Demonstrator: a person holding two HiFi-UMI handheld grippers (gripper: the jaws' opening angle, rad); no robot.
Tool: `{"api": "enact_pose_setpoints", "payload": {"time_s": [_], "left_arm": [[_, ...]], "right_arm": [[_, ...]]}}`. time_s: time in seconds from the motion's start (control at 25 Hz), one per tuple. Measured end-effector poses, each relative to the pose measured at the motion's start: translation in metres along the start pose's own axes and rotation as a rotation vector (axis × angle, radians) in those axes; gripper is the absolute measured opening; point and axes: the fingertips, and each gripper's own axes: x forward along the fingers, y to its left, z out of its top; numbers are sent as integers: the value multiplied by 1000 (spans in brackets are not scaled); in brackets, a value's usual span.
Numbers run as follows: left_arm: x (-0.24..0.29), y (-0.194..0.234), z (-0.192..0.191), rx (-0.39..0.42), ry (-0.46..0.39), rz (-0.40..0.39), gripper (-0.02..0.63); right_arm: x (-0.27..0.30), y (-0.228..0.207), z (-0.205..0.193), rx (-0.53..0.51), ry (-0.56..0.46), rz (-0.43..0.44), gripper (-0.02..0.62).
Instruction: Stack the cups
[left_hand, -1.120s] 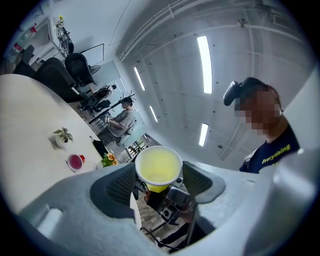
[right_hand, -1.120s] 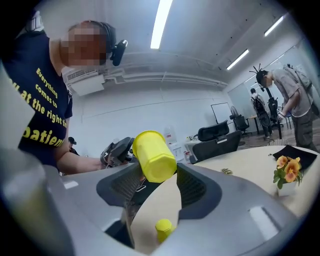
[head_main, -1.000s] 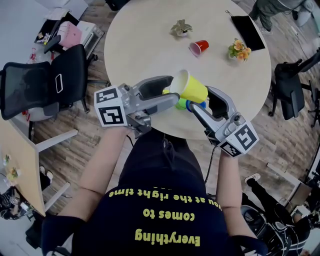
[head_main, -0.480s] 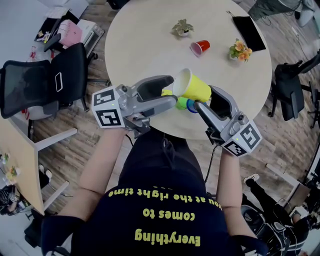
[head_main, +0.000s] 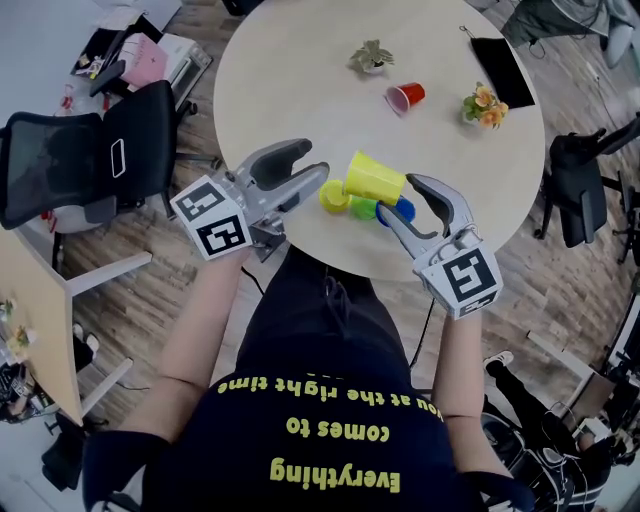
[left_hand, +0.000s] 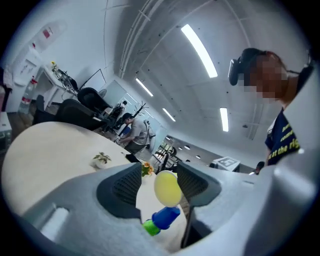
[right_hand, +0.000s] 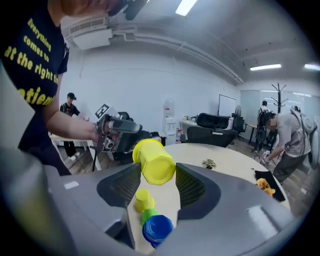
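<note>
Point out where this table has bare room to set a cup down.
Bare: left side and middle of the table, between the plant and the near-edge cups. Crowded: near edge, around the large yellow cup; far right, with red cup, flowers, black pad.

Three little cups sit in a row at the near edge of the table (head_main: 300, 80): left cup (head_main: 333, 196), middle cup (head_main: 364, 208), right cup (head_main: 401, 210). The big cup (head_main: 375, 178) lies sideways just beyond them, in the jaws of the right gripper (head_main: 396, 198). Further back, left to right: plant (head_main: 372, 57), tipped cup (head_main: 404, 97), flowers (head_main: 482, 104).

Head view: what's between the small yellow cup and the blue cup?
The green cup, in line with both; the right gripper view shows the same row.
</note>
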Motion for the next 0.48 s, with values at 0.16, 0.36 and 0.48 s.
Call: {"api": "enact_pose_setpoints", "payload": {"time_s": [0.16,0.36,0.48], "left_arm": [[-7,19,-14,46,46,93,203],[-18,37,-21,119,61,211,125],[-21,42,-24,139,66,245,101]], "right_arm": [[19,11,-20,-140,181,-10,233],[34,17,-34,-242,333,9,232],[40,20,-49,-290,414,30,232]]}}
